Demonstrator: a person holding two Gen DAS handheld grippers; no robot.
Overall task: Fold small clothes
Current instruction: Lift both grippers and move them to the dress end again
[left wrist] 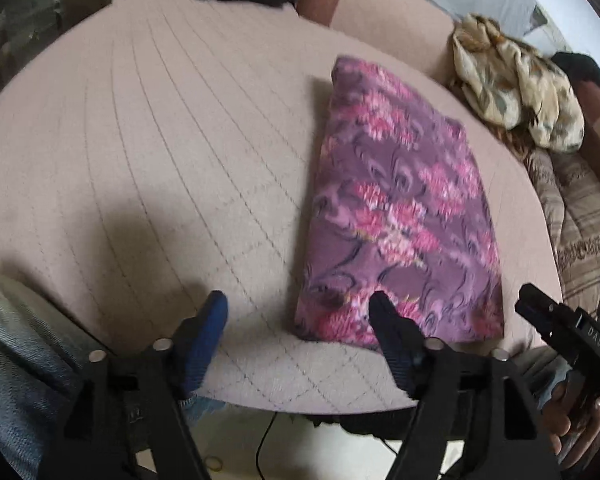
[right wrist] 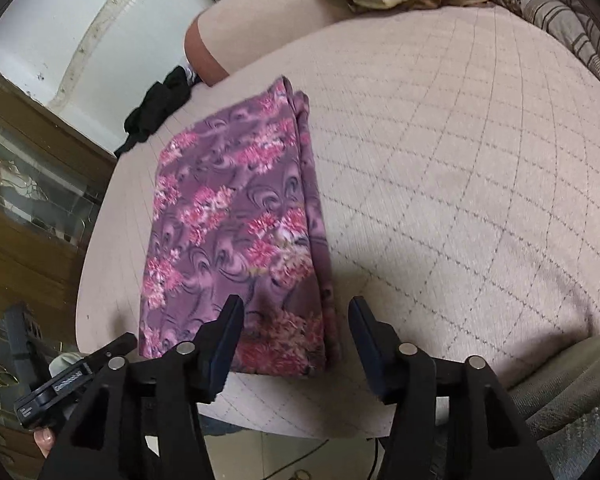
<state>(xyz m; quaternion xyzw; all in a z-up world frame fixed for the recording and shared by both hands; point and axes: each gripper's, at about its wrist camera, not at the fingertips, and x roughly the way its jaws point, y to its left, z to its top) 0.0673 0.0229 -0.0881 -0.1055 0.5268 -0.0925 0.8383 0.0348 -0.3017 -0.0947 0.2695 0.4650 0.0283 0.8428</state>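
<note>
Folded purple floral garment [left wrist: 404, 216], one, flat on quilted beige cushion [left wrist: 160, 140]; two grippers, left [left wrist: 300, 312] and right [right wrist: 296, 316], spread wide, empty, above garment's near edge.

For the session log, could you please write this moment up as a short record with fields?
surface: quilted beige cushion
garment: purple floral cloth, folded into a long rectangle, lying flat near the front edge
left gripper: open, empty, above the cloth's near left corner
right gripper: open, empty, above the cloth's near right edge
contact: neither gripper holds the cloth
other clothes: cream patterned bundle at the far right; black garment at the far left edge
</note>
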